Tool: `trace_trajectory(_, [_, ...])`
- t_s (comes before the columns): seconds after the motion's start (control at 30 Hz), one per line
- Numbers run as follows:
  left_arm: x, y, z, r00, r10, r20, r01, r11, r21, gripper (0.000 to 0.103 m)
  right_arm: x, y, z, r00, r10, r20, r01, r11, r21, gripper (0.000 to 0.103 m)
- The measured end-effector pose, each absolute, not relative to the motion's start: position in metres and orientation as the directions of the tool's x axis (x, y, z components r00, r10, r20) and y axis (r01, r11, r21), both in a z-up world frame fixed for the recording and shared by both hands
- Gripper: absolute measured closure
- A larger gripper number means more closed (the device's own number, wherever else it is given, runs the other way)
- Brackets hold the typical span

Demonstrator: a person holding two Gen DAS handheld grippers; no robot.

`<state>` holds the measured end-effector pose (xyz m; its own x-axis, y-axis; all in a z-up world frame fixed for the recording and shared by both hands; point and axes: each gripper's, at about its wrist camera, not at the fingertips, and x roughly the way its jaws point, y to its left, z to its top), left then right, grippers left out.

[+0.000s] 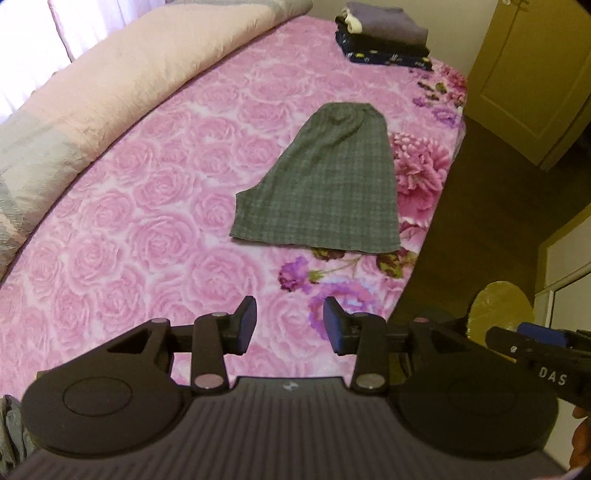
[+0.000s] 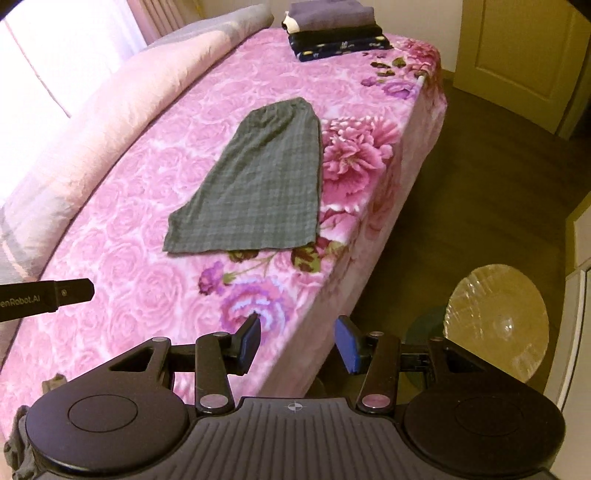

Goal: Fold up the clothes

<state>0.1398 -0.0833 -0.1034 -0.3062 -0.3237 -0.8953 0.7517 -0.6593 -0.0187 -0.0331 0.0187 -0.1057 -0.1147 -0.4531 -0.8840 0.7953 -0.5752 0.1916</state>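
A grey-green checked garment point(image 1: 325, 184) point(image 2: 258, 184) lies flat on the pink rose bedspread point(image 1: 147, 221) point(image 2: 129, 240), folded lengthwise, near the bed's right edge. My left gripper point(image 1: 290, 325) hovers high above the near end of the bed, open, nothing between its blue pads. My right gripper point(image 2: 297, 341) is also open and empty, held over the bed's right edge. Both are well short of the garment. The right gripper's body shows at the right edge of the left wrist view, the left one's at the left edge of the right wrist view.
A stack of folded clothes point(image 1: 384, 40) point(image 2: 336, 31) sits at the bed's far end. A rolled pink quilt point(image 1: 110, 92) point(image 2: 92, 129) runs along the left side. Crumpled grey cloth point(image 1: 13, 432) lies at lower left. A round stool point(image 2: 498, 321) and a door point(image 2: 517, 55) stand right of the bed.
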Motion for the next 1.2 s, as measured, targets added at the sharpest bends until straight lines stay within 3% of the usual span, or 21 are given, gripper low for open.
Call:
trace_trajectory(0.67, [0.169, -0.025, -0.057, -0.346, -0.352, -0.870, 0.719, -0.695, -0.006, 0.065, 0.008, 0.061, -0.066, -0.111, -0.478, -0.871, 0.831, -0.526, 0.182, 0.055])
trace_trajectory(1.2, [0.179, -0.011, -0.060, -0.340, -0.322, -0.884, 0.728, -0.685, -0.031, 0.058, 0.022, 0.071, -0.059, -0.111, -0.443, -0.890, 0.850, -0.507, 0.146, 0.055])
